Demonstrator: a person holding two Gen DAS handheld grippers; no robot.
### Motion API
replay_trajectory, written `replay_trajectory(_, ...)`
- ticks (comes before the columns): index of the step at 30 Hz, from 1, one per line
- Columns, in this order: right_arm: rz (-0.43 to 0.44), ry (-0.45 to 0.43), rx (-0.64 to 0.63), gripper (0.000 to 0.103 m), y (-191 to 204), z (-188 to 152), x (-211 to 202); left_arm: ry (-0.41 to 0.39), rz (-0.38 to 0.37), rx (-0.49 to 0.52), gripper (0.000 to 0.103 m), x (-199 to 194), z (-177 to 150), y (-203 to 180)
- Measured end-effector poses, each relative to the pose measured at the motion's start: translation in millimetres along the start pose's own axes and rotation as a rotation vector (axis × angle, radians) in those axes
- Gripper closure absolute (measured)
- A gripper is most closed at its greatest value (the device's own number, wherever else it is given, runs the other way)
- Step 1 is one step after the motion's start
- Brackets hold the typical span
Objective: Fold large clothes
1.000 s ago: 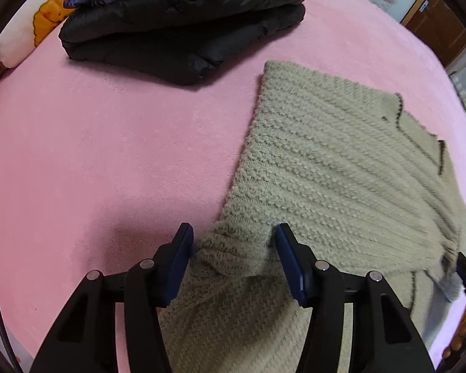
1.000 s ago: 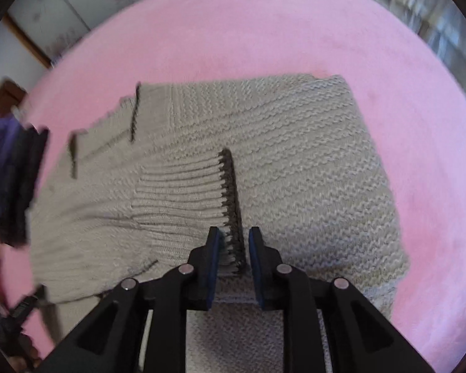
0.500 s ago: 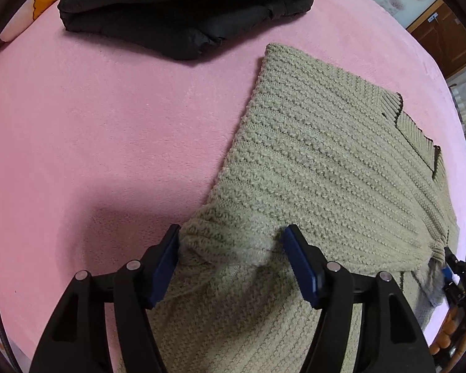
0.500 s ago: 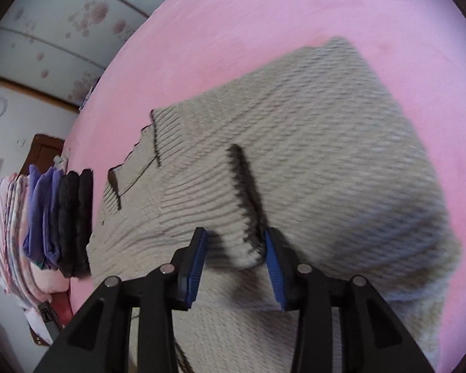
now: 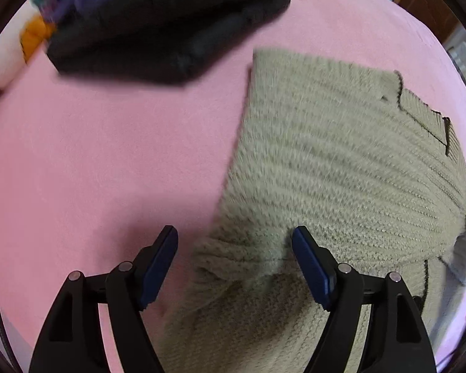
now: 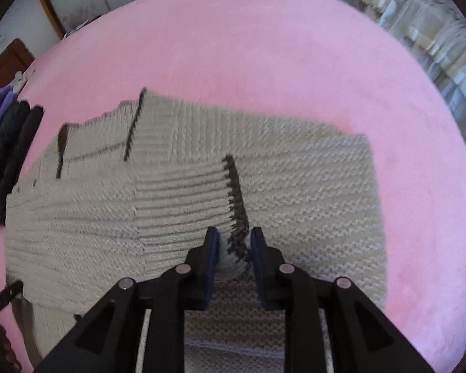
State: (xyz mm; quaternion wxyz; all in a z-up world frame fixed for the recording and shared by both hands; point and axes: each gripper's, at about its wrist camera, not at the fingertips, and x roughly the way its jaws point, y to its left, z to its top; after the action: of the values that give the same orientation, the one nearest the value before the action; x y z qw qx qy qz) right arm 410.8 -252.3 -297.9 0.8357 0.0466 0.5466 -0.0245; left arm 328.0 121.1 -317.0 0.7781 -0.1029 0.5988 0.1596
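Observation:
A beige knit sweater (image 5: 341, 171) with dark trim lies folded on the pink bed cover (image 5: 108, 155). My left gripper (image 5: 234, 248) points down at the sweater's near left edge and its jaws are opening. A bunched fold lies between them, touching only the right pad (image 5: 310, 264). In the right wrist view the sweater (image 6: 310, 202) has a sleeve laid across it. My right gripper (image 6: 234, 242) has the dark-trimmed ribbed cuff (image 6: 233, 192) pinched between its pads while its jaws are opening.
A stack of folded dark and purple clothes (image 5: 171, 25) sits at the far left of the bed, also visible as the stack (image 6: 6, 143) at the right wrist view's left rim. Pink cover (image 6: 264, 46) extends beyond the sweater. Pale curtains (image 6: 435, 46) hang at the right.
The left jaws have spread and the left pad has come off the sweater fold. The right wrist view has swung round; its jaws stood wider half a second ago and are narrower around the cuff now.

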Motion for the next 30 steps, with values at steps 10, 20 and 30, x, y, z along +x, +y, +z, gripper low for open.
replay_trajectory(10,0.328,-0.057,-0.143,0.071,103,-4,-19,-0.2,-0.102,0.195,0.029,-30,35,-91)
replay_trajectory(20,0.229,-0.005,-0.084,0.103,68,-2,44,-0.135,-0.057,0.231,0.034,39,68,-105)
replay_trajectory(30,0.124,-0.048,-0.003,0.103,-2,-7,23,-0.142,0.002,0.262,0.034,28,74,-89)
